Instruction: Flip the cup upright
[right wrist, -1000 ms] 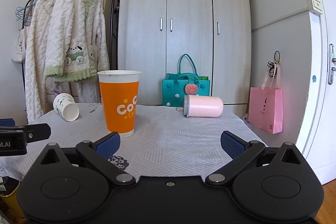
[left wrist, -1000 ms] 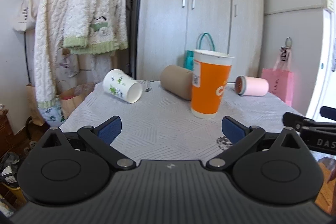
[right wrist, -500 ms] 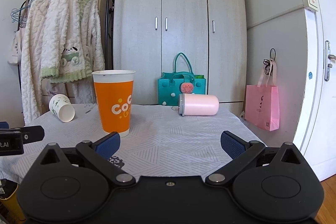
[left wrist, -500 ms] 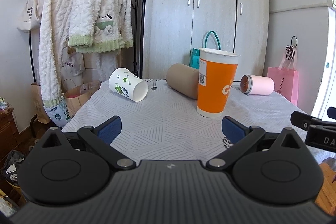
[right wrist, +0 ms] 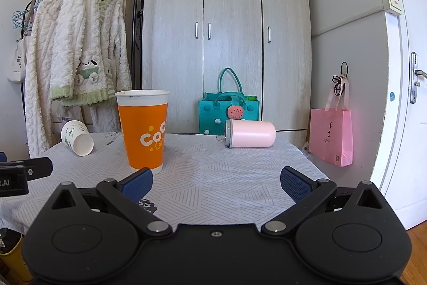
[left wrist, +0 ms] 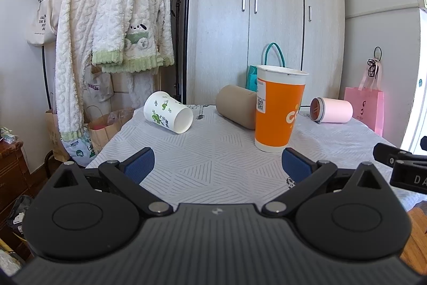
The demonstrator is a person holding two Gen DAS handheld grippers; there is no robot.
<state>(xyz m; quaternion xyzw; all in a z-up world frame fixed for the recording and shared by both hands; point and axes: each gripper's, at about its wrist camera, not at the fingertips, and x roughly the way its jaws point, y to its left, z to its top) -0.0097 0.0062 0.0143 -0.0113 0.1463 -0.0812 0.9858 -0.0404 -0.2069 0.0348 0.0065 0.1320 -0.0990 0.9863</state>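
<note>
Nearest to the cameras, the left gripper (left wrist: 216, 162) and the right gripper (right wrist: 216, 181) both hang over the near edge of the table (left wrist: 213, 151), each with its jaws wide and nothing between them. Neither touches any cup.

A little further, toward the middle of the table, the orange cup (left wrist: 277, 108) already stands upright. Behind it a brown cup (left wrist: 236, 106) lies on its side. Near the far left corner the white cup with green leaves (left wrist: 167, 112) lies on its side, its mouth turned toward the front. At the far right edge the pink cup (right wrist: 250, 133) lies on its side too. Which of the lying cups is meant I cannot tell; the white one is the most open to the left gripper.

In my judgement, the main risk is rolling: a lying paper cup can turn away from a finger that pushes it, and the ones near the edges could fall off. A strong squeeze could also crush the thin wall. An arm reaching to the back could knock over the tall orange cup.

The orange cup shows the white letters "CO" and a label with a QR code. The other writing is too small to read.
</note>
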